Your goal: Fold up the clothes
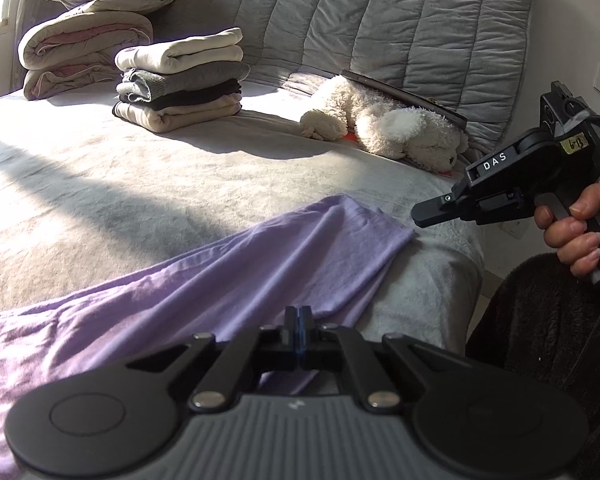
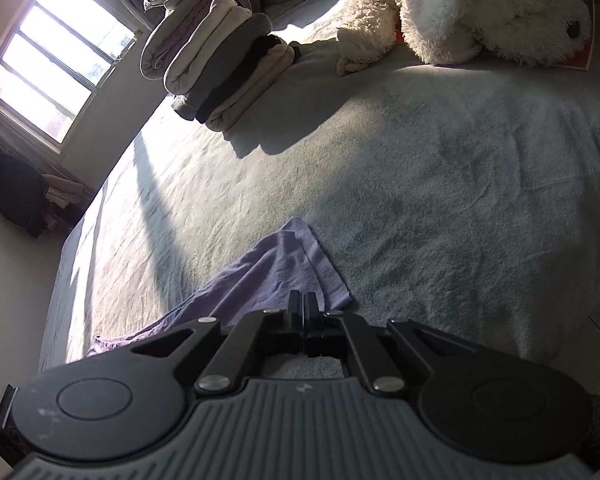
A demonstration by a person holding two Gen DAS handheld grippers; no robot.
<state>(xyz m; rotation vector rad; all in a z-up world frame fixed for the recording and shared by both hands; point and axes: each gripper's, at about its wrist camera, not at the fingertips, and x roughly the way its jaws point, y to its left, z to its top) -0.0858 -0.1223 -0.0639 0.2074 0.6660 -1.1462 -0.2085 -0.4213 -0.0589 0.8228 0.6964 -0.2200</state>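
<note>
A lavender garment [image 1: 228, 272] lies spread on the pale bed cover, its far corner toward the bed's right edge. My left gripper [image 1: 298, 314] is shut on the garment's near edge, and cloth shows beneath the closed fingers. A hand [image 1: 572, 232] holds my right gripper [image 1: 420, 216], whose closed tip meets the garment's far corner. In the right wrist view the right gripper [image 2: 303, 300] is shut at the hem of that lavender corner [image 2: 284, 268].
A stack of folded clothes [image 1: 180, 80] and folded quilts [image 1: 84, 48] stand at the back left by the grey padded headboard. A white plush toy [image 1: 392, 128] lies on a book at the back right. The bed edge [image 1: 460, 264] drops off on the right.
</note>
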